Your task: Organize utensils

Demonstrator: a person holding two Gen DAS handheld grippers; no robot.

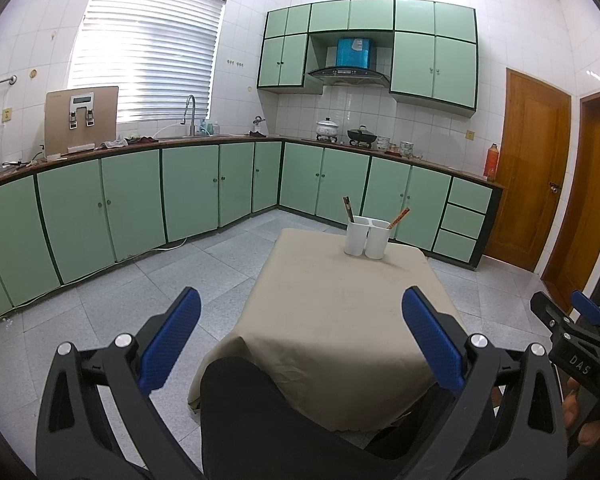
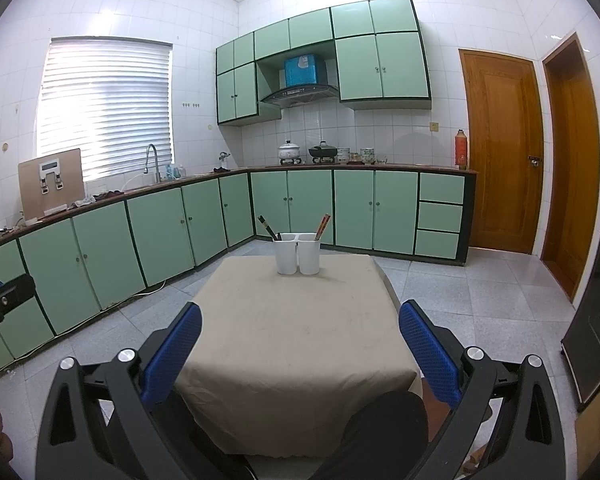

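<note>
A white two-cup utensil holder [image 1: 366, 238] [image 2: 297, 253] stands at the far end of a small table under a beige cloth [image 1: 332, 320] [image 2: 292, 340]. Dark chopsticks [image 1: 348, 209] [image 2: 267, 227] lean out of its left cup; reddish chopsticks [image 1: 399, 217] [image 2: 323, 226] lean out of its right cup. My left gripper [image 1: 301, 340] is open with nothing between its blue pads, held back over the table's near edge. My right gripper [image 2: 300, 350] is open and empty too, at the near edge. The right gripper [image 1: 580, 332] shows at the left wrist view's right side.
A person's dark-clothed knees [image 1: 260, 408] [image 2: 380, 428] sit at the table's near edge. Green base cabinets [image 1: 140, 204] [image 2: 292, 208] run along the walls beyond grey tiled floor [image 1: 112, 320]. Two wooden doors [image 2: 500, 152] are at the right, and a dark cabinet [image 2: 596, 320] at the far right.
</note>
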